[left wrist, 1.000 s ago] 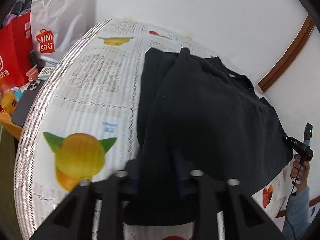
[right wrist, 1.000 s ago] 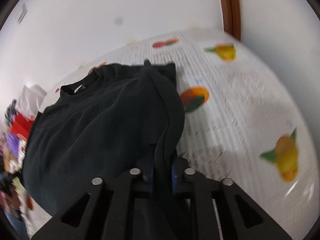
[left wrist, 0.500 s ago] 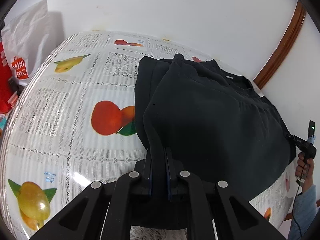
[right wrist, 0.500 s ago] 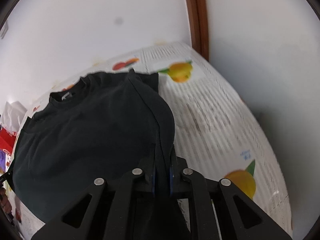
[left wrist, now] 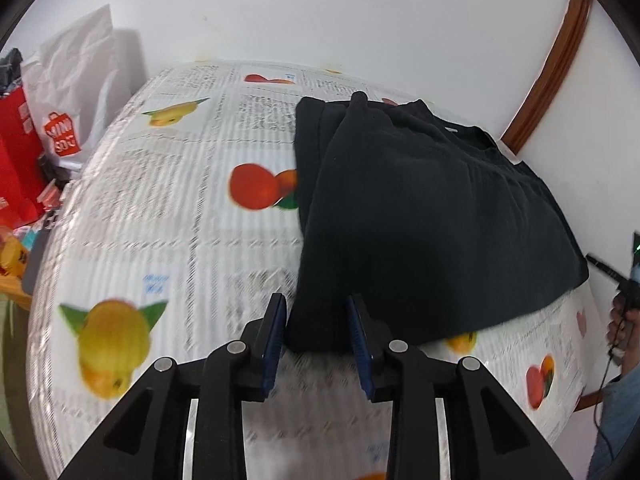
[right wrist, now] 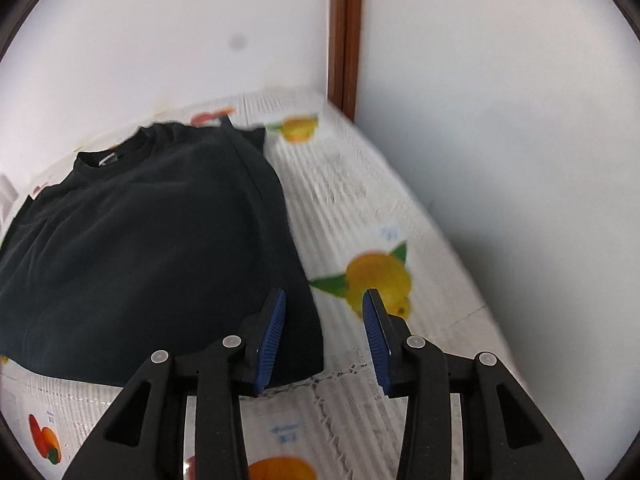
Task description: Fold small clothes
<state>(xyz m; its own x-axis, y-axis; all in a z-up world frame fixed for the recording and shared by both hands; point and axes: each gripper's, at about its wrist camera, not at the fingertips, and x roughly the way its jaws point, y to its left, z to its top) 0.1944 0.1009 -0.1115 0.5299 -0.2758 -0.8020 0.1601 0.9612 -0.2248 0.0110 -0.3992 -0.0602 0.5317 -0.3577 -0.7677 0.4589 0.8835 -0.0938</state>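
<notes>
Fruit-print tablecloth (left wrist: 168, 208) bears black shirt (left wrist: 420, 208) (both grippers' jaws apart)

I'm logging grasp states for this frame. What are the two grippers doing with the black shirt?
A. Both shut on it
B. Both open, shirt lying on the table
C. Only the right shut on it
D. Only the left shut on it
B: the left gripper and right gripper both show a wide gap between their blue pads, and the shirt lies flat on the table.
</notes>
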